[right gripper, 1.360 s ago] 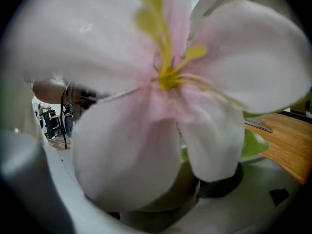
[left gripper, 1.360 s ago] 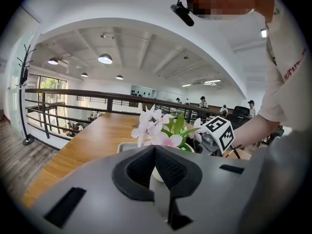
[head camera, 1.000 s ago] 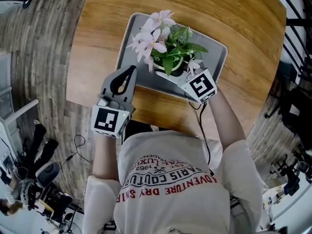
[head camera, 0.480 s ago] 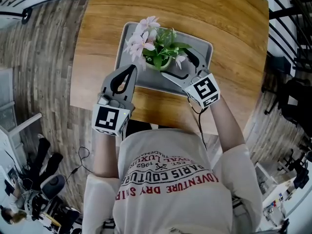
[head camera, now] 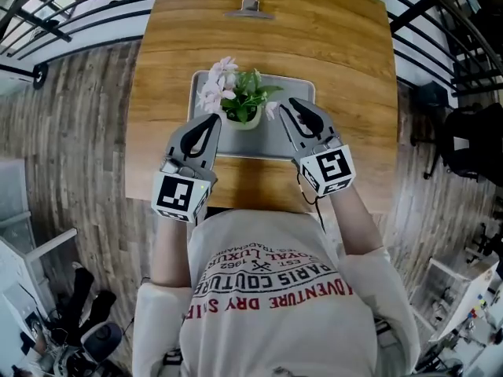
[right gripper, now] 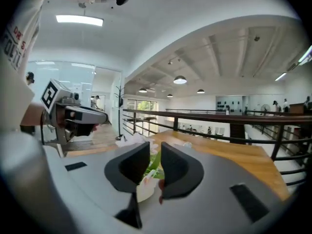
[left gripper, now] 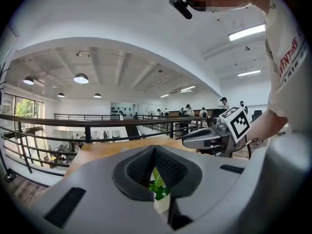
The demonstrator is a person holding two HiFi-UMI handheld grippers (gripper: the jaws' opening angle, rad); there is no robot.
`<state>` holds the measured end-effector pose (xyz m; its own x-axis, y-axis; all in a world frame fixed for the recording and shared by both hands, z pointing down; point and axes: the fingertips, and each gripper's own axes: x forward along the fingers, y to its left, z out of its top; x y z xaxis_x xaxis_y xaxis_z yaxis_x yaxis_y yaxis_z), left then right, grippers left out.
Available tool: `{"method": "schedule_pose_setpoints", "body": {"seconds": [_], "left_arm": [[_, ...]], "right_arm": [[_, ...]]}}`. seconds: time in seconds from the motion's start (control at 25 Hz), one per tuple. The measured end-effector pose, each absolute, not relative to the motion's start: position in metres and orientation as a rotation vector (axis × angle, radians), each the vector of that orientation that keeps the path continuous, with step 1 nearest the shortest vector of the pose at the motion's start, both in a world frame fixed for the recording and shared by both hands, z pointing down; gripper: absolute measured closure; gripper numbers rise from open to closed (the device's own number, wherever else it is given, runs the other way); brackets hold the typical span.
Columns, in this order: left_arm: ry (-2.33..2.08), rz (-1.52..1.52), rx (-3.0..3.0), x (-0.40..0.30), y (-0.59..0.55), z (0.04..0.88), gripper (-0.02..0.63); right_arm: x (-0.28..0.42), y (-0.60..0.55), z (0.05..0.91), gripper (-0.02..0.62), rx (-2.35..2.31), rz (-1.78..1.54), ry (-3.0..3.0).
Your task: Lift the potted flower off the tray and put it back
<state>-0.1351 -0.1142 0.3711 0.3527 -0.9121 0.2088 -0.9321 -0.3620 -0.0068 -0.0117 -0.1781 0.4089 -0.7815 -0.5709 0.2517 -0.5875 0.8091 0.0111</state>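
Wood-plank flooring (head camera: 86, 132) and black metal railings (head camera: 75, 10) of an open hall surround everything listed below.

1. Rectangular table of warm brown wood (head camera: 346, 69). It carries the tray near its middle.
2. Flat grey rectangular tray (head camera: 247, 141), my landmark for all places.
3. Left gripper (head camera: 212, 121), grey plastic tongs with a square-marker cube. Its tips are over the tray's near left edge, with the jaws pressed tip to tip and nothing in them.
4. Right gripper (head camera: 292, 103), the same make. Its tips are over the tray's right half, beside the plant and not touching it. Its jaws have just been closing and leave only a narrow slit. Nothing sits between the pads, and the leaves seen through the slit lie beyond it.
5. Potted flower (head camera: 240, 110), green leaves and pale pink blossoms in a small white pot. It stands upright on the tray, a little left of its centre, with the blossoms leaning toward the tray's far left corner.
6. Small metal clip (head camera: 250, 7), on the table well beyond the tray's far edge.

Handling note: I judge the pot set back, so what remains is getting clear. I would draw both grippers straight toward me and up, away from the tray. I would keep the right jaws off the leaves nearest them and avoid any sideways sweep that might snag a blossom or nudge the tray's rim.
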Motion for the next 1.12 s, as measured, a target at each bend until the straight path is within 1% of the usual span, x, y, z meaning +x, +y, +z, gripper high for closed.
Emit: {"method": "schedule_pose_setpoints", "body": {"seconds": [0.04, 0.08, 0.24, 0.56, 1.12], "left_arm": [[-1.698, 0.268, 2.512, -0.135, -0.115, 0.366, 0.594], [-1.692, 0.267, 2.533, -0.135, -0.115, 0.360, 0.594], [-1.666, 0.271, 2.606, -0.137, -0.110, 0.342, 0.594], [-1.742, 0.275, 2.591, -0.169, -0.110, 0.313, 0.594], [-1.739, 0.207, 2.605, -0.173, -0.096, 0.301, 0.594]], "right_arm": [[-0.008, -0.180, 0.404, 0.530, 0.949, 0.095, -2.735], [-0.005, -0.182, 0.399, 0.546, 0.994, 0.097, -2.723], [0.007, -0.179, 0.371, 0.565, 1.131, 0.091, -2.713], [0.017, -0.167, 0.317, 0.568, 1.345, 0.005, -2.752], [0.007, -0.152, 0.309, 0.569, 1.327, -0.063, -2.759]]}}
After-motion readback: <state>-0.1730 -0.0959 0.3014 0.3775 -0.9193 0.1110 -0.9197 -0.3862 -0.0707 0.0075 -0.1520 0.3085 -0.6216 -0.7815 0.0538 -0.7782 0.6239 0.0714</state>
